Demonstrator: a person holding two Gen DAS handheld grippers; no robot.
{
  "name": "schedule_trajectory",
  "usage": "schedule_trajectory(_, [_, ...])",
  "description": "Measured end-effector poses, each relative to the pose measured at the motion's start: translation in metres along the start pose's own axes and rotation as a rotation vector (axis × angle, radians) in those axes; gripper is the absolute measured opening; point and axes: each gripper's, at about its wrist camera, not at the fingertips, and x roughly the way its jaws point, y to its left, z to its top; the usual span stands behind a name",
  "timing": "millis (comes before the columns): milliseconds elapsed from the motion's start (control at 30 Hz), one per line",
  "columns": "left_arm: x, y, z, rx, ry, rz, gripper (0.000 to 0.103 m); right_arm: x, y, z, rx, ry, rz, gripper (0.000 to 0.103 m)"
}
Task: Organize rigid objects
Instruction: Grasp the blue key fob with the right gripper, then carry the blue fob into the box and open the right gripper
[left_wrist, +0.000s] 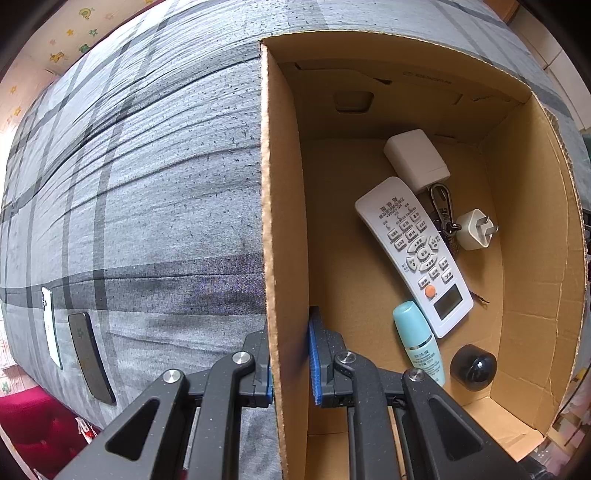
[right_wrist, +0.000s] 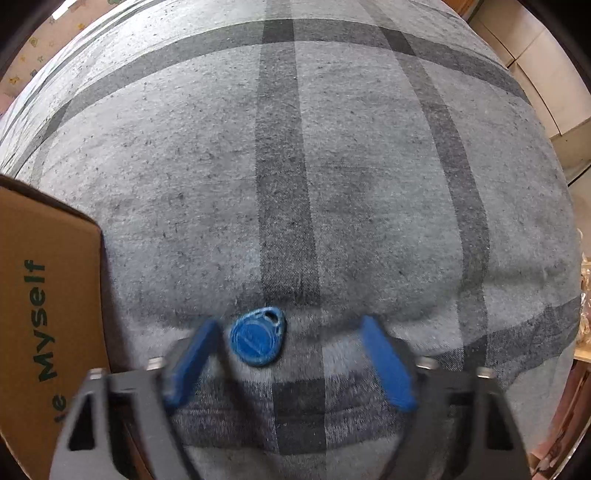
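Left gripper (left_wrist: 290, 360), speckled black linkage arms, silver round screws, ribbed blue pads; right gripper (right_wrist: 291, 350), grey arms, blue pads

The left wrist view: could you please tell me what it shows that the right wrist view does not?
Only the left wrist view shows the inside of the box, holding a remote, a white case, a plug, a clip, a teal bottle and a black knob. It also shows two phones on the cloth, and the left gripper astride the box wall.

Only the right wrist view shows a blue fob between the open fingers of the right gripper.

Both show the box and the grey checked cloth.
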Motion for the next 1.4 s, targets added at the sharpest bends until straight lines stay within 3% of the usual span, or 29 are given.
schedule_trajectory(67, [0.0,0.0,0.0,0.001,-0.001,0.0,0.015,-0.005,0.001,-0.001,-0.012,-0.004,0.003,0.039])
schedule_trajectory(133, [0.0,0.0,-0.001,0.002,-0.002,0.001,0.015,-0.007,0.0,-0.001,-0.01,0.005,0.008,0.027])
schedule_trajectory(667, [-0.004,-0.002,-0.002,0.02,-0.016,-0.001,0.015,-0.043,0.011,-0.01,-0.005,-0.036,0.0,0.026])
schedule_trajectory(1400, [-0.013,-0.009,-0.005,0.058,-0.037,0.002,0.015,-0.124,0.027,-0.021,-0.01,-0.135,0.019,0.026])
